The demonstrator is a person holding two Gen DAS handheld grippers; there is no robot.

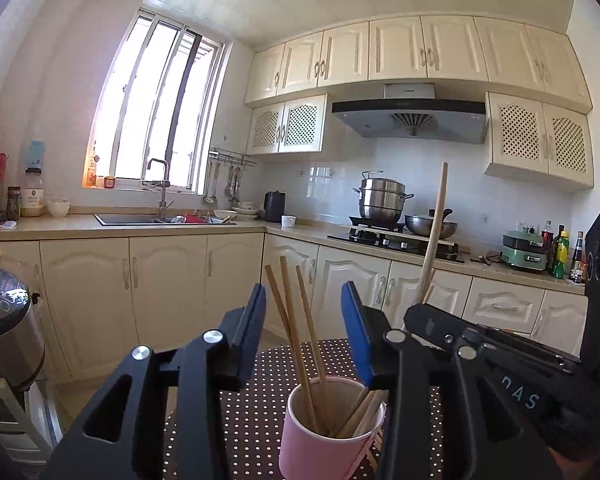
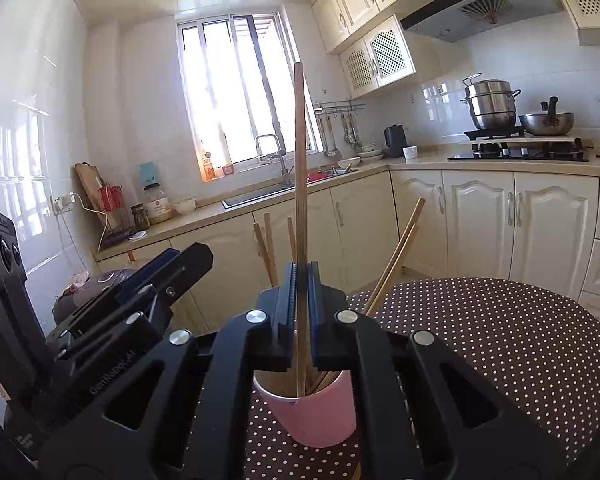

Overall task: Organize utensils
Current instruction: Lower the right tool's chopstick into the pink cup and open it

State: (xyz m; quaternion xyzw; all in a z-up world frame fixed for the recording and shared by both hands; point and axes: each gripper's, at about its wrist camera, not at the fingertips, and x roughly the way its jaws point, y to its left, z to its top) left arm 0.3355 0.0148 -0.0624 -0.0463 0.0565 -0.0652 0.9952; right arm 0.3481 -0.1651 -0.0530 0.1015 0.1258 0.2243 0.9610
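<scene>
A pink cup (image 1: pixel 328 432) (image 2: pixel 312 412) stands on a round table with a brown polka-dot cloth (image 1: pixel 252 400) (image 2: pixel 500 352). Several wooden chopsticks (image 1: pixel 296 320) stand in the cup, and two more (image 2: pixel 396 256) lean out to the right. My left gripper (image 1: pixel 304 332) is open just above the cup. Upright chopsticks rise between its fingers, and its pads are clear of them. My right gripper (image 2: pixel 302 276) is shut on one long chopstick (image 2: pixel 300 160) (image 1: pixel 434 232), which is held upright with its lower end inside the cup. Each gripper shows at the edge of the other's view.
A rice cooker (image 1: pixel 4 312) sits on a stand to the left of the table. Cream cabinets, a sink (image 1: pixel 160 218) under the window and a stove with pots (image 1: pixel 384 200) line the far walls. Open floor lies between the table and the cabinets.
</scene>
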